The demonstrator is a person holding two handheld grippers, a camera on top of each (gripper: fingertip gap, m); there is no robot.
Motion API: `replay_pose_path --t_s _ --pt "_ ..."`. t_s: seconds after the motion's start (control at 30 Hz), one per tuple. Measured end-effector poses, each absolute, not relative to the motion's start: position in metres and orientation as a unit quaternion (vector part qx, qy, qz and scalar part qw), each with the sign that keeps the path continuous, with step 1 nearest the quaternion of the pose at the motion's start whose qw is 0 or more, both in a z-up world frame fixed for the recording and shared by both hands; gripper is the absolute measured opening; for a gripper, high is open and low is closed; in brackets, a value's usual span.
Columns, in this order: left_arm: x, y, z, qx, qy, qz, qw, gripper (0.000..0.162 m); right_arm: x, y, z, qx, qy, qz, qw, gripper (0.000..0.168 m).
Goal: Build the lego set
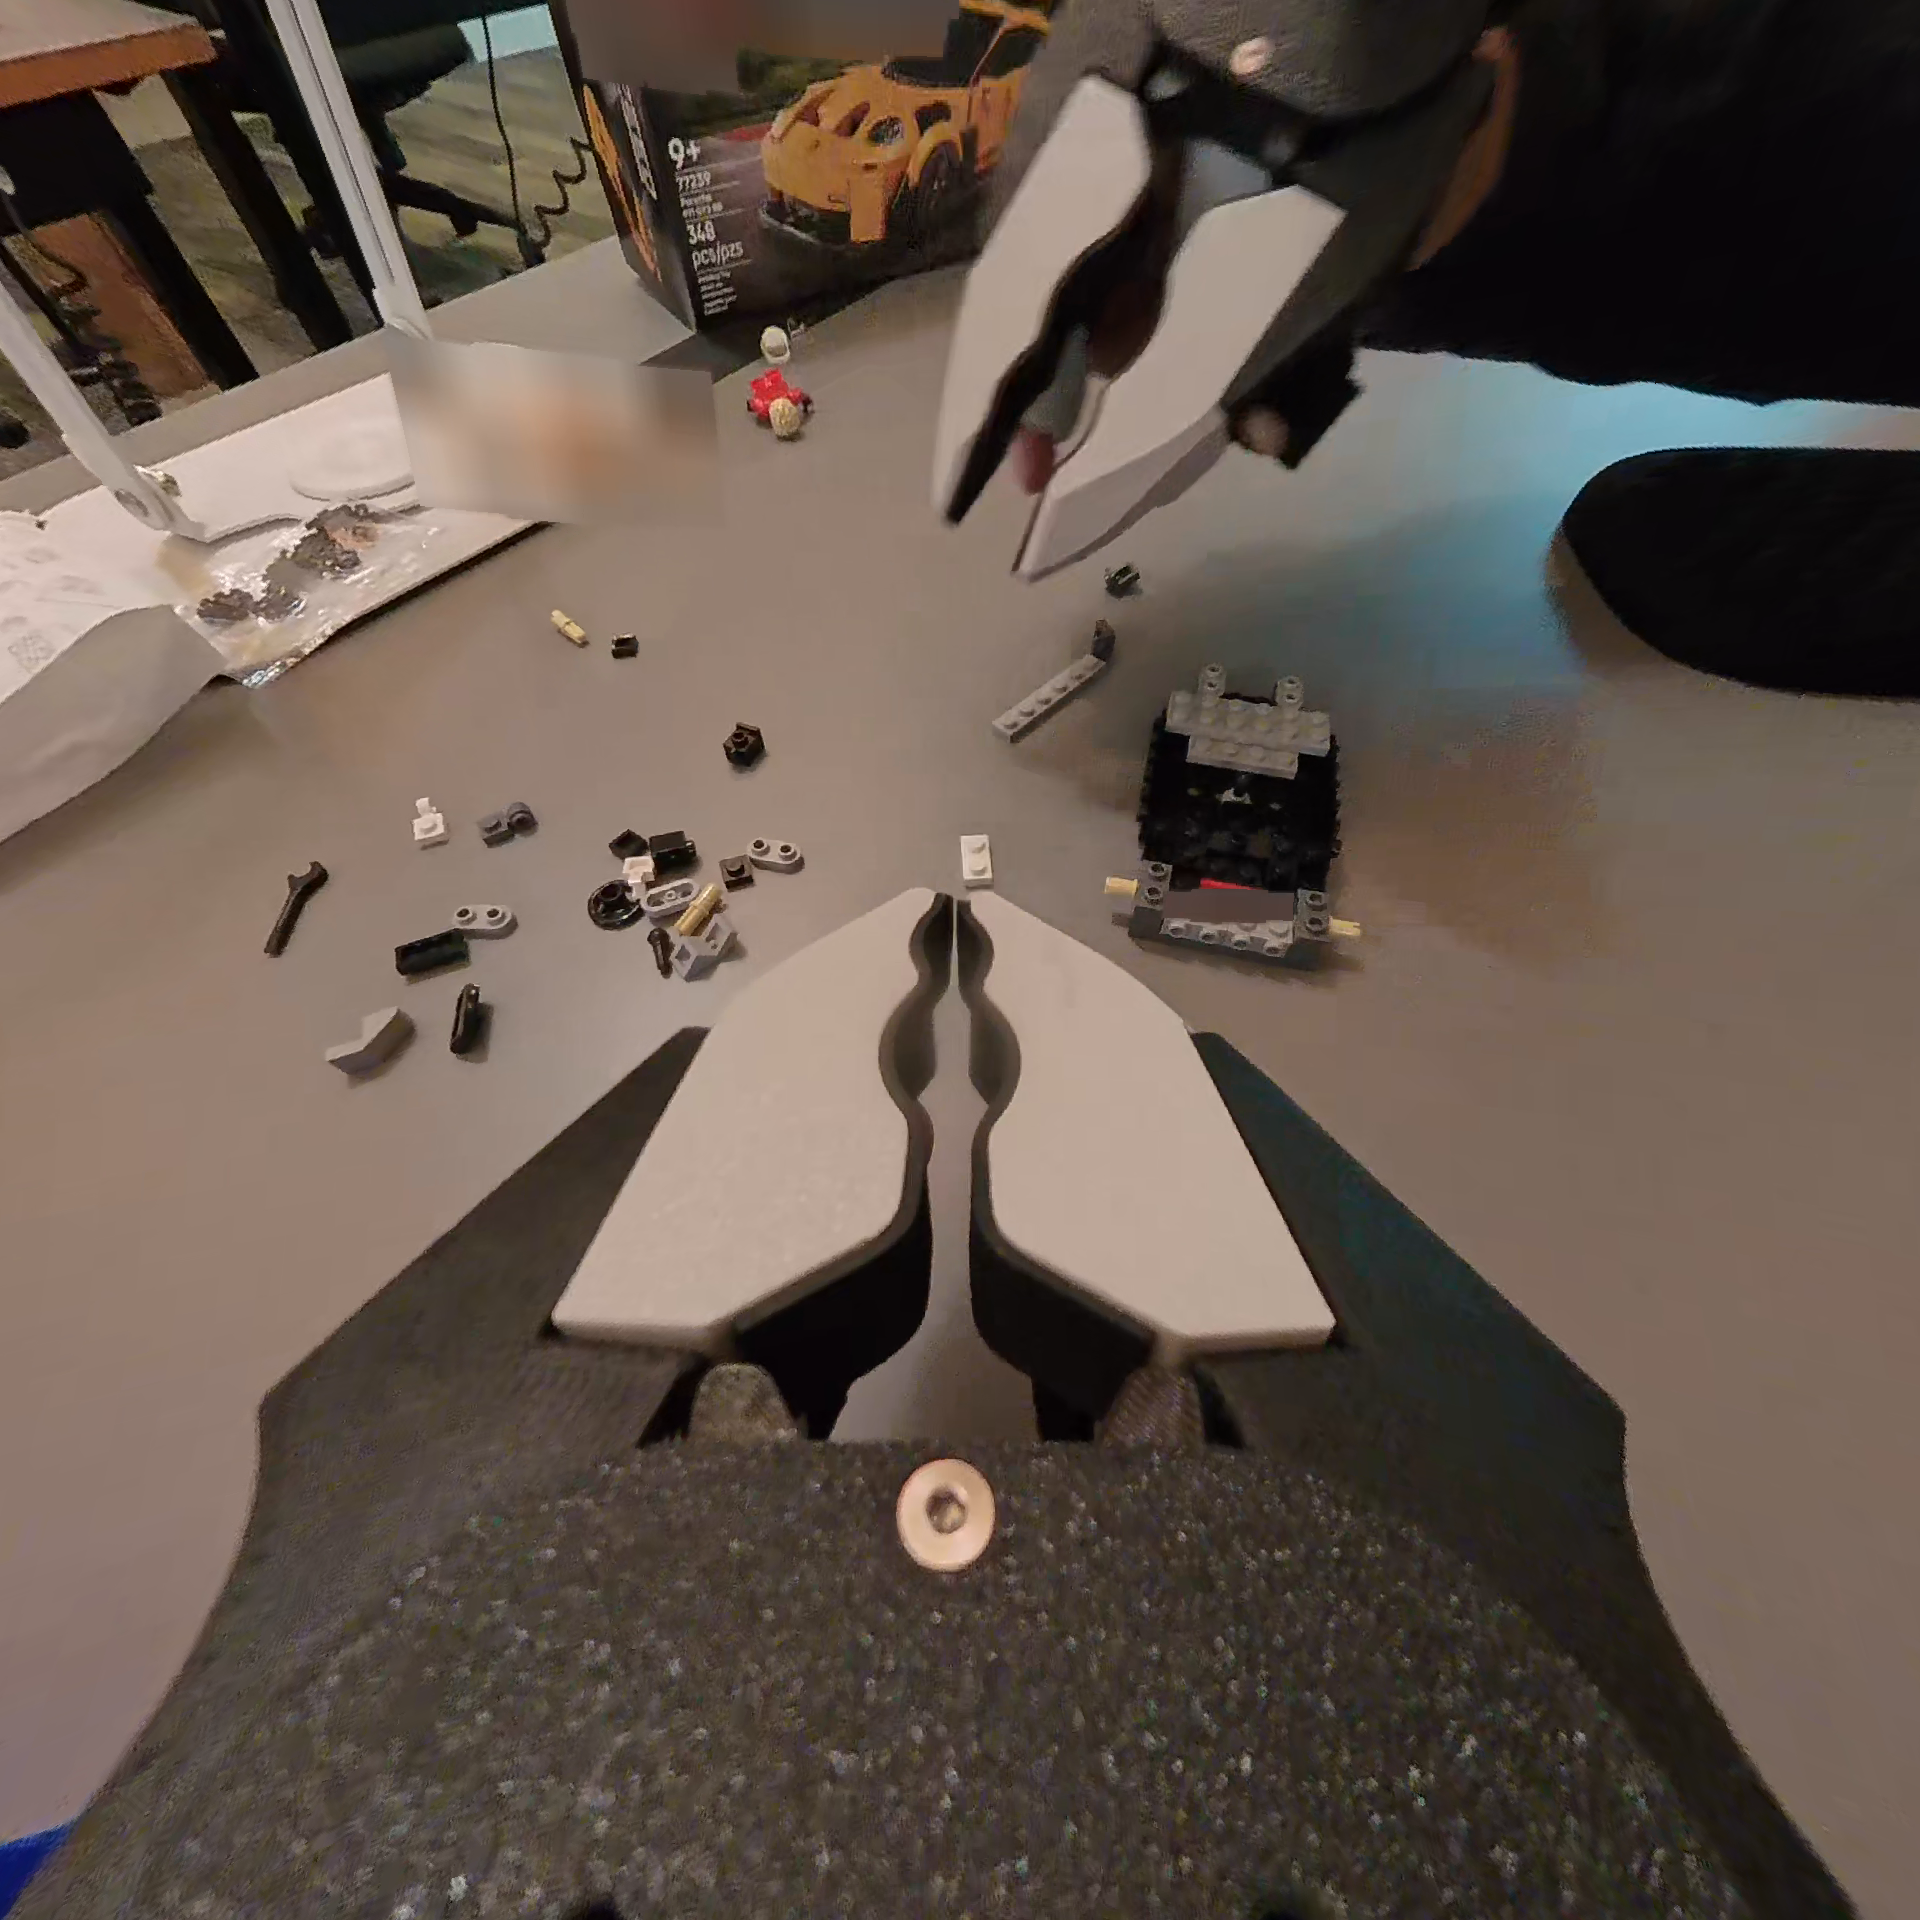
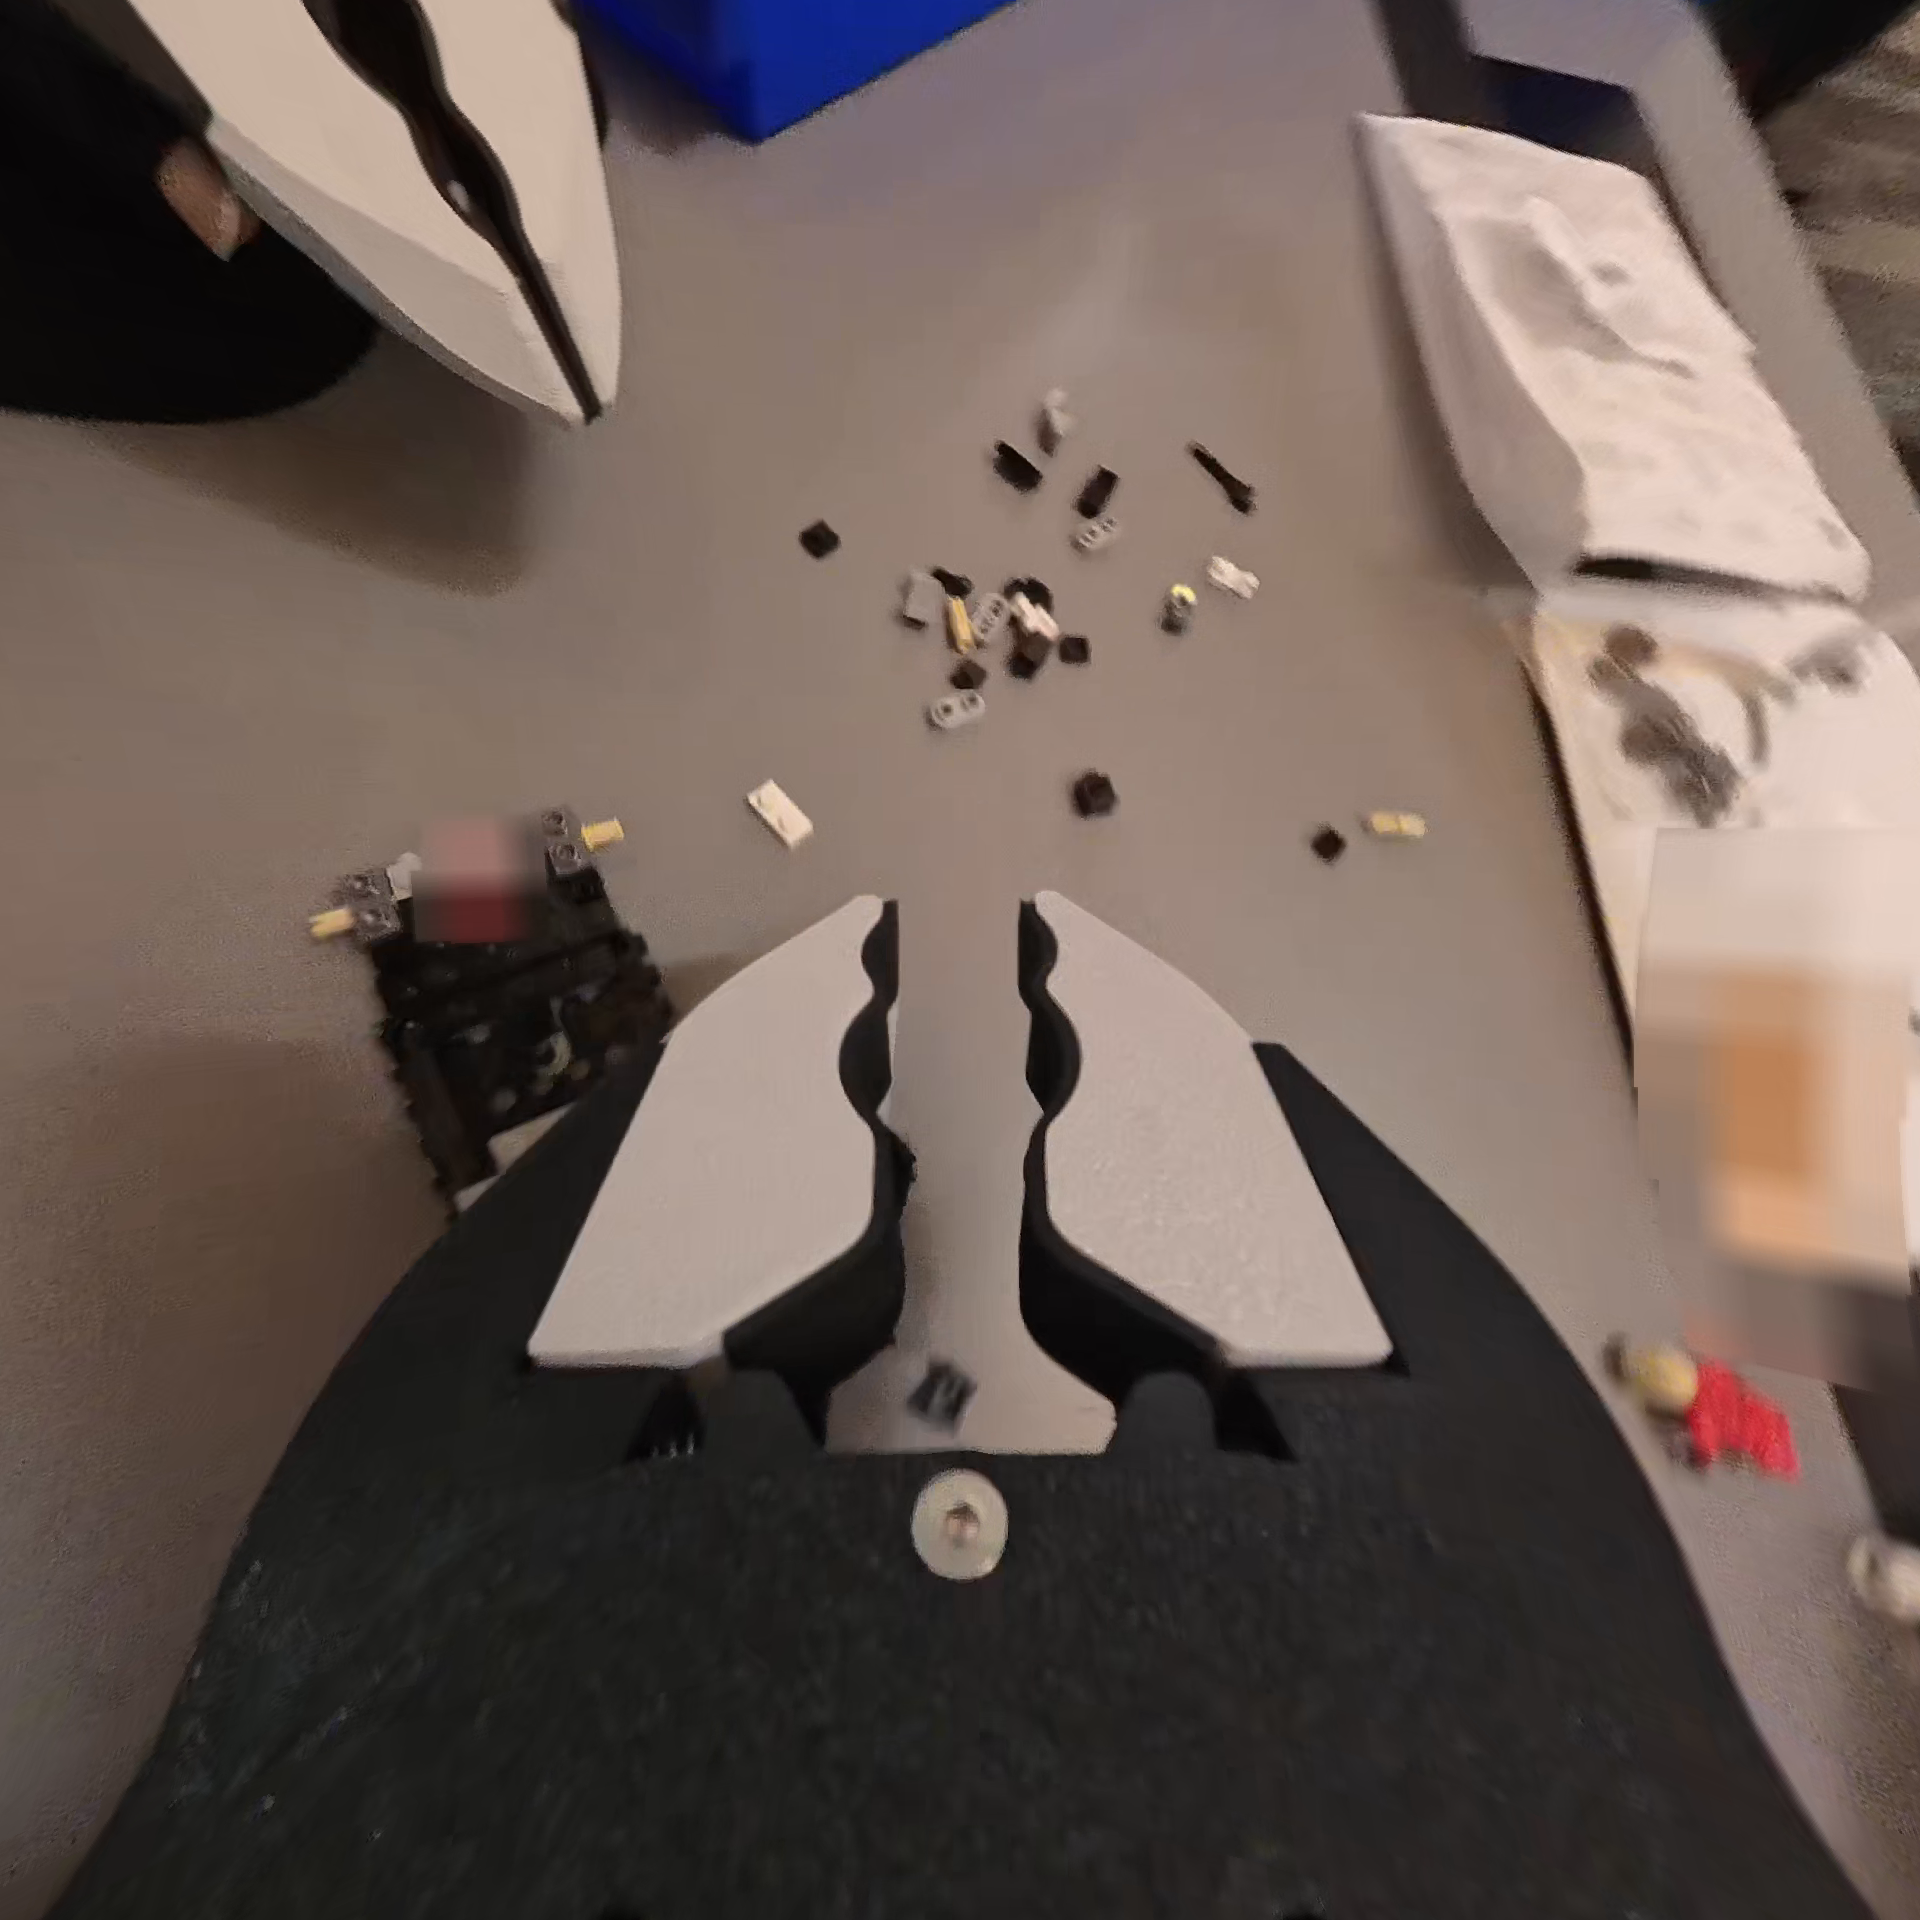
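Grey-fingered left gripper, low centre, tips nearly touching, empty; right gripper parted, empty, the black-and-grey brick chassis at its left.

A: Work surface?
B: Matte grey tabletop, soft shadows, a faint bluish sheen toward its far right.

A: Beyond its far edge?
B: In the left wrist view, wood-plank floor, a brown wooden desk on dark legs, a dark office chair base, a coiled black cable hanging down. A white angled frame stands at the tabletop's left.

A: Right wrist view?
B: Blurred; a blue bin at the far edge.
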State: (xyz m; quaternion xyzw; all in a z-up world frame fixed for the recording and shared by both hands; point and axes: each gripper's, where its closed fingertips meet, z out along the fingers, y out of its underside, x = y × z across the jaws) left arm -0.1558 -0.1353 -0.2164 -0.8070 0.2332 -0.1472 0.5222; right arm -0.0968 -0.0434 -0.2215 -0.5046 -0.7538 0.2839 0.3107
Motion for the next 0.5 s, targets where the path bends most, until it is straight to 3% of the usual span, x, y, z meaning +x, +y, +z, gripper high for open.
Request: replay_pose_path --t_s 0.17,0.3,0.5 --pt "-0.148 -0.127 -0.228 -0.82 0.246 -0.125 0.501 0.004 -0.045 -0.042 -0.241 -0.583 -0.693 0.26 0.335 0.019" --pt "-0.123 -0.135 -0.24 -0.829 0.298 -0.129 0.455 0.01 -0.03 -0.069 -0.253 -0.577 -0.705 0.28 0.301 0.02" --pt "-0.089 -0.15 -0.262 -0.84 0.364 -0.141 0.378 0.049 -0.02 -0.091 -0.263 -0.549 -0.749 0.279 0.243 0.045"
